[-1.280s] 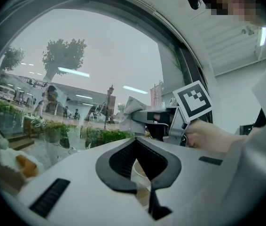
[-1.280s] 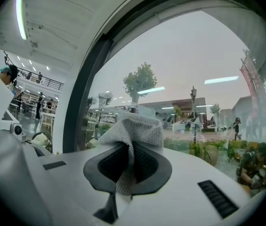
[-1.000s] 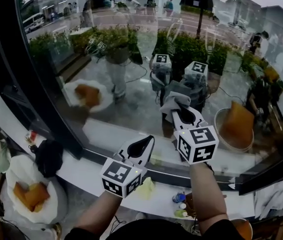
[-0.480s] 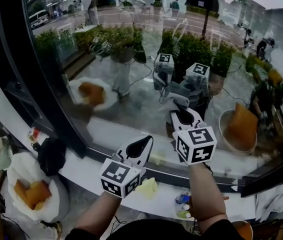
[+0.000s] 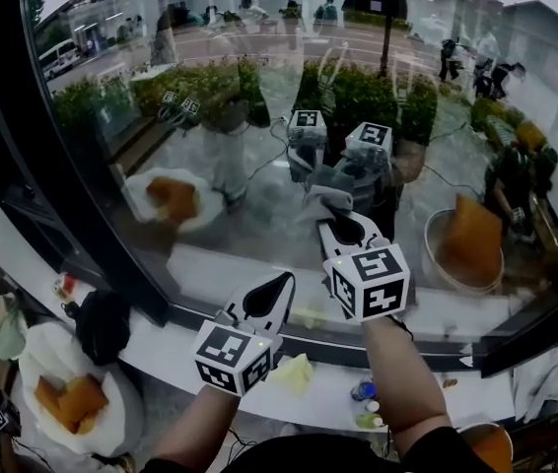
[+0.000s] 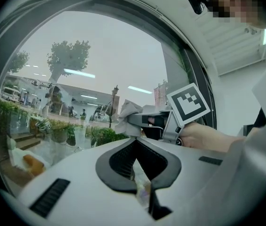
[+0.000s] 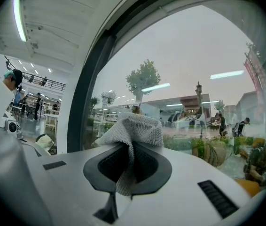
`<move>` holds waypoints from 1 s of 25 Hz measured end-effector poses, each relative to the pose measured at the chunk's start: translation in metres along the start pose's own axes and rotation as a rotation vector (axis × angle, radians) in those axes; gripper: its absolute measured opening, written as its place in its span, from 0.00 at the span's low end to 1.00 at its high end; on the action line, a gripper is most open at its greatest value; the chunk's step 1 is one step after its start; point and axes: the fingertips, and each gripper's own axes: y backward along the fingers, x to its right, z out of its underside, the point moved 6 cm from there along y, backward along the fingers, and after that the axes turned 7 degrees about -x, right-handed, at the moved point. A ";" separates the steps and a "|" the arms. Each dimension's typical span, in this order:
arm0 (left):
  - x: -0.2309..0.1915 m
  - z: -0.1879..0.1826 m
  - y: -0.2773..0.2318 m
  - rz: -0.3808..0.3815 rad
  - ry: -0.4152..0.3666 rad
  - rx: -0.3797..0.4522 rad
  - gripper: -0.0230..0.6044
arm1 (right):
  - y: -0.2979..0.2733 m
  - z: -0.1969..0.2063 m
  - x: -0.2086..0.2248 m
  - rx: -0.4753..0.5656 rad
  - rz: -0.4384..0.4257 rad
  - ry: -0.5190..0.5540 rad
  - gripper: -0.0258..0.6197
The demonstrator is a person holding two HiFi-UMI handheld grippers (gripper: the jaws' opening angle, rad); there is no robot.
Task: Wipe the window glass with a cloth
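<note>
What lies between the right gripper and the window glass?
Only the grey cloth, pinched by the right gripper, as the right gripper view shows.

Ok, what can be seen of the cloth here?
The cloth is pale grey with a fine mesh weave, soft and crumpled. The right gripper has its tongs shut on its lower fold, and the rest fans out past their tips. It is held up at the window glass, apparently meeting its own reflection there.
</note>
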 end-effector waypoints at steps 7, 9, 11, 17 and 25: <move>0.009 0.003 -0.001 0.016 -0.002 -0.001 0.05 | 0.008 0.009 -0.016 -0.006 -0.029 0.016 0.10; 0.011 0.004 -0.001 0.014 -0.005 0.005 0.05 | 0.011 0.011 -0.023 -0.006 -0.042 0.024 0.10; 0.010 0.005 0.000 0.008 -0.010 0.019 0.05 | 0.014 0.011 -0.030 -0.003 -0.054 0.032 0.10; 0.006 0.002 0.008 0.018 -0.005 0.008 0.05 | 0.018 -0.009 -0.049 0.035 -0.068 0.057 0.10; 0.017 -0.020 0.001 0.052 -0.041 0.035 0.05 | 0.038 -0.043 -0.032 0.096 -0.006 0.078 0.10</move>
